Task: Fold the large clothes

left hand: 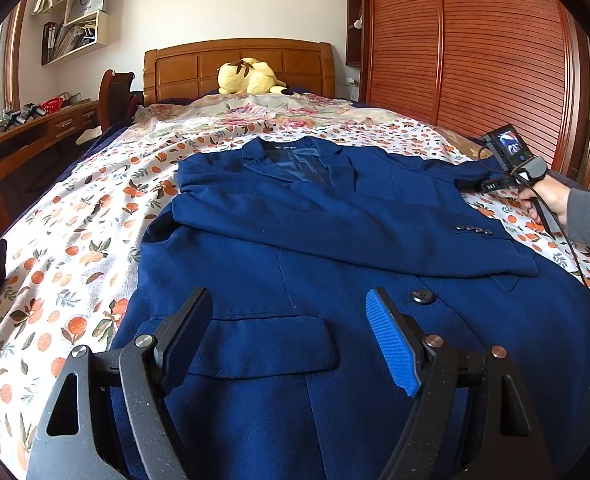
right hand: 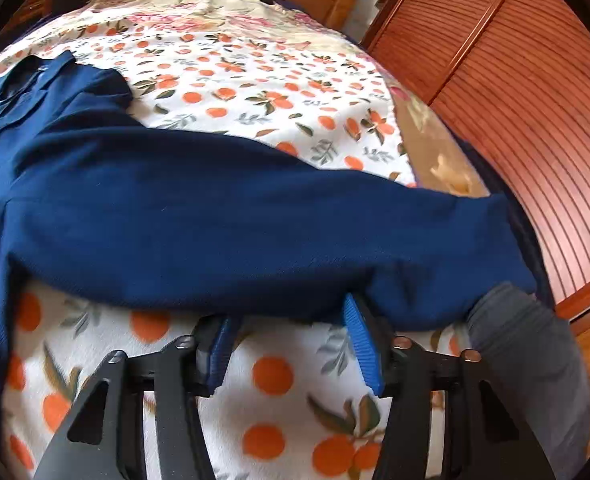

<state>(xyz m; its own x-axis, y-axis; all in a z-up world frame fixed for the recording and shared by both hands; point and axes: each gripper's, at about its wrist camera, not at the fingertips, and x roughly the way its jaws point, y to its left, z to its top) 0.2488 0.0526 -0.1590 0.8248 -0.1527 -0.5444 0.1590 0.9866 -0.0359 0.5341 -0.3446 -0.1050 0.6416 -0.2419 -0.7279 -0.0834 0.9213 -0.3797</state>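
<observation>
Right wrist view: the right gripper (right hand: 291, 344), jaws apart, holds nothing at the navy jacket's (left hand: 335, 240) sleeve (right hand: 255, 220) edge (left gripper (left hand: 291, 336) wide, empty).

the navy jacket (left hand: 295, 240) covers the middle of the bed (left hand: 75, 240), leaving open patterned sheet at 9 o'clock and toward 12 o'clock. a plush toy (left hand: 249, 76) and the headboard (left hand: 239, 62) close off 12 o'clock. the wardrobe (left hand: 475, 60) walls in 2 o'clock, close behind the right tool (left hand: 465, 185).
</observation>
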